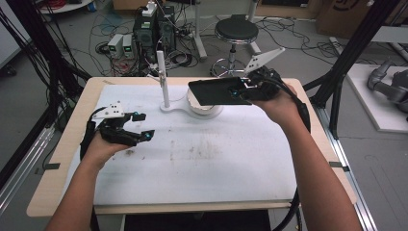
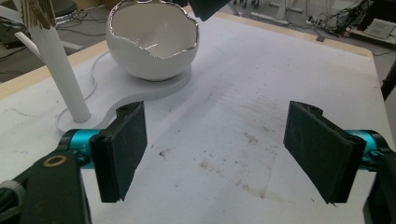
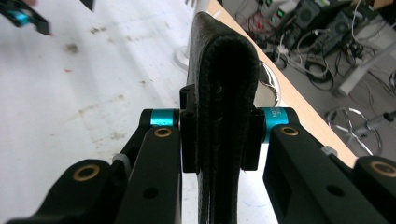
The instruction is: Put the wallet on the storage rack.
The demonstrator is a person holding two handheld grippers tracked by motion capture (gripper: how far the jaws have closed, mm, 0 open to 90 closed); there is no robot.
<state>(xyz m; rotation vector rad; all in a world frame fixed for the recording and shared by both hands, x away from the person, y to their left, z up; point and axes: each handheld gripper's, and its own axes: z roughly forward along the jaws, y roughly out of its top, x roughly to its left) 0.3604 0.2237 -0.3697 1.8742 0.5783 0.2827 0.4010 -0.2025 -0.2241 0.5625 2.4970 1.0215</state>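
The right hand-held gripper [image 1: 246, 90] clamped a flat black wallet [image 1: 216, 91], holding it level in the air above the white bowl [image 2: 152, 42] at the far middle of the table [image 1: 202, 168]. The bowl, silver-rimmed with a jagged edge, sat on a white base [image 2: 154, 88] beside an upright white post [image 1: 162, 79]; what showed of its inside was bare. The left hand-held gripper [image 1: 139, 130] hung open over the near-left table, its jaws spread wide around nothing.

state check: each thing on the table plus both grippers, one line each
Flat black leather case: clamped by its end, lifted over the bowl, about level.
White egg-shaped bowl with silver rim: upright on its white base, nothing seen inside.
White post: upright.
Right gripper: shut on the case.
Left gripper: open, nothing between its jaws.
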